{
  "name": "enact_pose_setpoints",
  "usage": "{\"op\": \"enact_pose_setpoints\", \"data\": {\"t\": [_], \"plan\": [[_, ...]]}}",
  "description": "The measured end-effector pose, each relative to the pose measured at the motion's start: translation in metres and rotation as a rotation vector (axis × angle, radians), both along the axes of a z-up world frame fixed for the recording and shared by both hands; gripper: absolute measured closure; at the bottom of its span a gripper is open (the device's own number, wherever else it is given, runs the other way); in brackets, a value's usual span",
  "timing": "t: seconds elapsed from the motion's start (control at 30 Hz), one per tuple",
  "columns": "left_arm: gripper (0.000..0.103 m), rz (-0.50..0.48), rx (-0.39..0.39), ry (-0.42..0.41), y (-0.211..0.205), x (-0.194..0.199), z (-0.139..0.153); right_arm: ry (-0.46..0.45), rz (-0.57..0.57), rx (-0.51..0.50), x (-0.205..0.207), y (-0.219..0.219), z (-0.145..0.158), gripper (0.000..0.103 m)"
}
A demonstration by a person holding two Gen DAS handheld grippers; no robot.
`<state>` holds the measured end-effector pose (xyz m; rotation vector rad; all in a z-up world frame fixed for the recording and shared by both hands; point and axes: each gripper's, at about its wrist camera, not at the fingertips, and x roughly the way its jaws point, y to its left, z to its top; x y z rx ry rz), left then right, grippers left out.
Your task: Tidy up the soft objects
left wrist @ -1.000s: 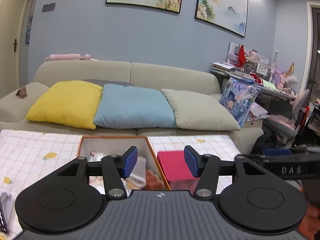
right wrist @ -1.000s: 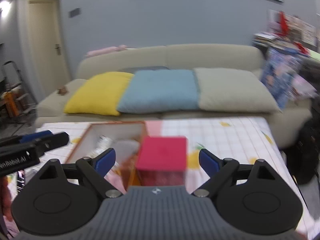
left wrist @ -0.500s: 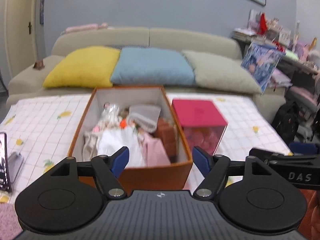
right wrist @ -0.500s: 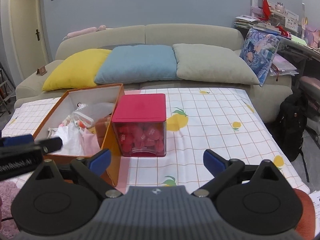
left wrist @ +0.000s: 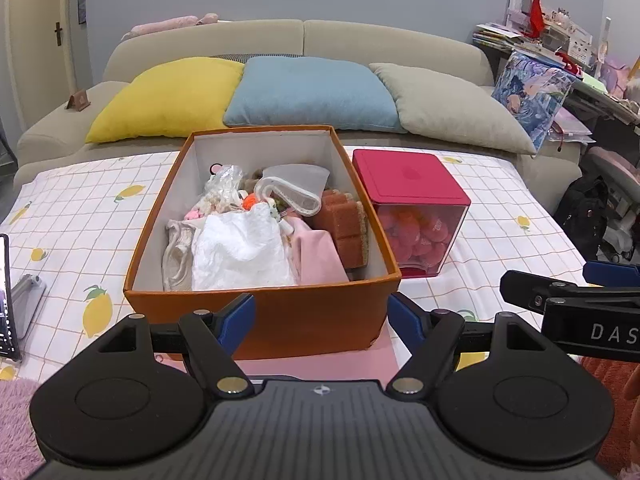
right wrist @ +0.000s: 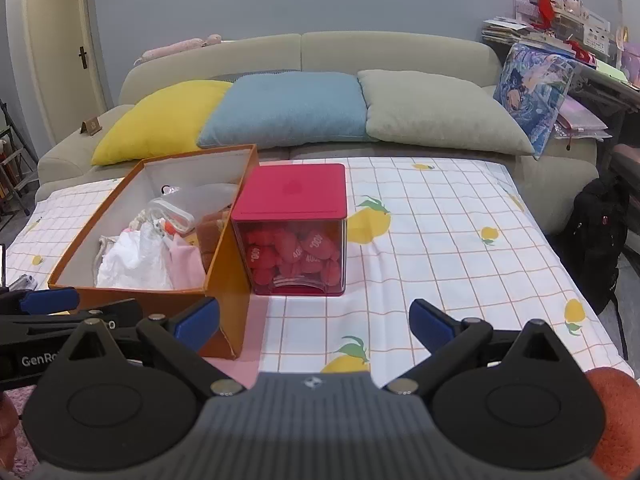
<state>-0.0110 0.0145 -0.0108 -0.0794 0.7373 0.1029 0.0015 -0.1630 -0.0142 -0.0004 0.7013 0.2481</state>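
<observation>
Left wrist view: my left claw (left wrist: 320, 322) is spread wide and holds nothing, its blue pads either side of the near wall of the orange box (left wrist: 280, 316). That box sits on the counter (left wrist: 500, 208), which is covered by a white grid cloth printed with yellow lemons. Inside the box lie the soft objects (left wrist: 240, 252): a white crumpled cloth, a pink fabric piece, a brown sponge-like block, small bagged items. Just beside the box's right wall stands a clear cube container with a red lid (left wrist: 408, 184), filled with red pieces. A phone (left wrist: 6, 300) stands at the counter's left edge. Right wrist view: my right claw (right wrist: 314, 324) is also wide, empty, poised over bare cloth near the cube container. Behind the counter, a beige sofa (right wrist: 392, 50) carries a yellow cushion (right wrist: 160, 120), a blue cushion (right wrist: 288, 108) and a grey cushion (right wrist: 436, 114) in a row against a blue-grey wall; a door (right wrist: 60, 44) stands far left and a cluttered desk (right wrist: 560, 32) far right.
</observation>
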Motion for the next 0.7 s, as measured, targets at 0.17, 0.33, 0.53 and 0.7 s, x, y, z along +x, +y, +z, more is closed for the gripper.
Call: {"op": "enact_pose_setpoints", "data": {"t": [0.17,0.33,0.53,0.7], "plan": [[0.015,-0.003,-0.002,0.003,-0.0015,0.0016,0.0009,-0.005,0.006,0.004,-0.0008,0.0003,0.0006,0.004],[0.015,-0.01,-0.003,0.007,-0.0021,0.0023,0.0003,-0.006,0.004,0.007,-0.0002,-0.0003,0.0007,0.004],[0.015,-0.021,0.002,0.01,-0.0039,0.0023,-0.0004,-0.015,0.001,0.005,-0.0012,-0.0004,0.0017,0.004],[0.015,-0.025,0.003,0.007,-0.0052,0.0009,0.0004,-0.014,-0.001,0.004,-0.0007,-0.0005,0.0016,0.004]]}}
